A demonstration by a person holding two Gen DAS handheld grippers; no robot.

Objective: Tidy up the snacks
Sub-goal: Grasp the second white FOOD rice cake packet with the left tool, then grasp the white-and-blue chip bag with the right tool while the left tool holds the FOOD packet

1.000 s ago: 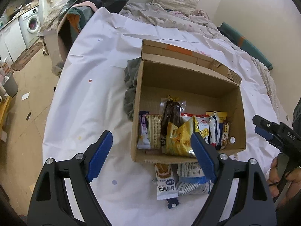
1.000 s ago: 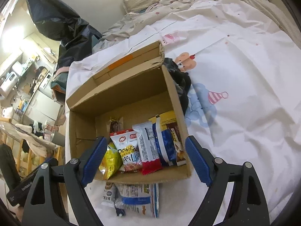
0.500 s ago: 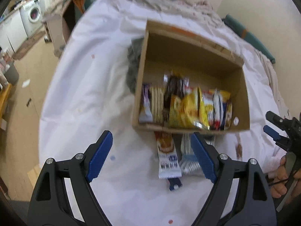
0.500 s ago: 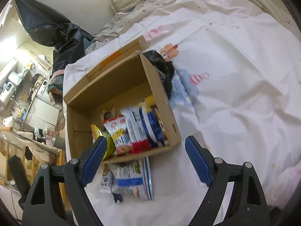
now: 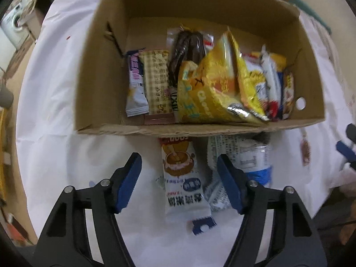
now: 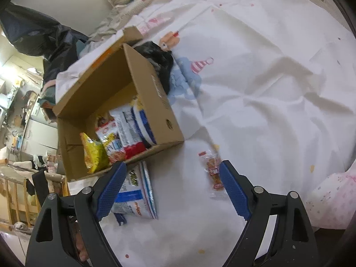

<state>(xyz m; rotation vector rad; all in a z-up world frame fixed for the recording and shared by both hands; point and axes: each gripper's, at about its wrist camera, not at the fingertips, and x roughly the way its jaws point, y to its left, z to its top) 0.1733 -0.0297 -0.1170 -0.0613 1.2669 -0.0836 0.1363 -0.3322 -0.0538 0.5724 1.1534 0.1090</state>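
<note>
Both claws hang with fingers spread wide, gripping nothing: the left gripper point(image 5: 179, 183) straddles a white cake-print packet point(image 5: 183, 179) lying just near of the cardboard box point(image 5: 98, 66), the right gripper point(image 6: 172, 188) hovers beside a small clear candy packet point(image 6: 212, 170). Inside the box, snack packets stand in a row, among them a yellow chip bag point(image 5: 211, 89), with the far part bare.

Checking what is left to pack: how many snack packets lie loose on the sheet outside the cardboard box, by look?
White packet with a cake picture: 1
Blue-and-white packet: 1
Small clear packet with red ends: 1
Total: 3 loose on the sheet, all near the open front of the cardboard box.
</note>
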